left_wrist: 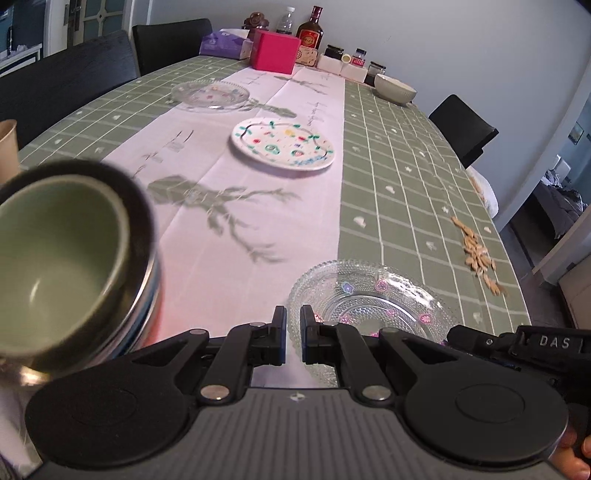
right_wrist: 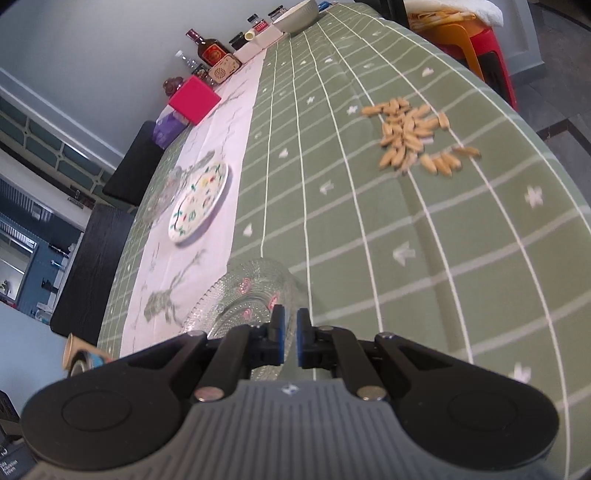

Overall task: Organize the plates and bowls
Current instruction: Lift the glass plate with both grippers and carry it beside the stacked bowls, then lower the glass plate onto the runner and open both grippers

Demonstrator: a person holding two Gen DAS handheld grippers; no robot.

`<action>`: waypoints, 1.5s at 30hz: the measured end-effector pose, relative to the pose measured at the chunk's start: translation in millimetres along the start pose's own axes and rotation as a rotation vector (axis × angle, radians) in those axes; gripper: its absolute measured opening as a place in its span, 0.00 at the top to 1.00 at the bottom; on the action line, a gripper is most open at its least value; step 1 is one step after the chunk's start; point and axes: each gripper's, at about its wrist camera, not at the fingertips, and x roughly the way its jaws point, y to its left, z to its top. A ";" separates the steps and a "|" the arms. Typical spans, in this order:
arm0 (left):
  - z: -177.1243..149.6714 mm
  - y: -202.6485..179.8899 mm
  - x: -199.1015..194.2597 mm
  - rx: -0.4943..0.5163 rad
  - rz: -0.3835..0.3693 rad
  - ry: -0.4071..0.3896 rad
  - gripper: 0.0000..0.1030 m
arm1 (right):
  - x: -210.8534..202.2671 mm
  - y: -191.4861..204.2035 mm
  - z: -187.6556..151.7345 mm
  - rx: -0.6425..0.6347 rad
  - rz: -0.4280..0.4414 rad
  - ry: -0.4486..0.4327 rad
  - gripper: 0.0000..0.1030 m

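A clear glass plate with small flowers lies on the near part of the table; both grippers are at its rim. My left gripper is shut on its near-left rim. My right gripper is shut on the same glass plate, which looks tilted in the right wrist view. A white painted plate lies mid-table. A second glass plate lies farther back. A white bowl stands at the far end. A green-lined bowl sits in a stack at near left.
A pile of seeds lies by the right table edge. A pink box, bottles and jars line the far end. Black chairs stand along the left and right sides. A paper cup stands at left.
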 end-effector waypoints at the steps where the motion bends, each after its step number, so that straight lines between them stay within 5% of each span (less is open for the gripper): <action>1: -4.4 2.9 -3.2 -0.005 -0.003 0.009 0.93 | -4.4 3.7 -8.5 -0.016 -0.010 -0.004 0.96; 8: -29.3 1.8 -28.4 0.061 -0.114 -0.012 1.00 | -31.0 13.4 -53.9 -0.014 -0.034 -0.053 0.98; 12: -40.8 -12.5 -33.0 0.131 -0.090 -0.036 1.00 | -26.8 18.6 -70.1 0.001 -0.073 -0.042 0.98; 32: -42.0 3.7 -23.5 0.128 0.010 -0.010 1.00 | -23.9 14.8 -73.9 -0.022 -0.120 -0.048 0.97; 40: -45.2 -3.2 -28.5 0.183 0.028 -0.036 0.91 | -24.5 18.3 -74.8 -0.077 -0.154 -0.077 0.95; 45: -44.4 -2.6 -28.3 0.184 0.019 -0.029 0.78 | -26.2 24.5 -78.8 -0.154 -0.221 -0.118 0.80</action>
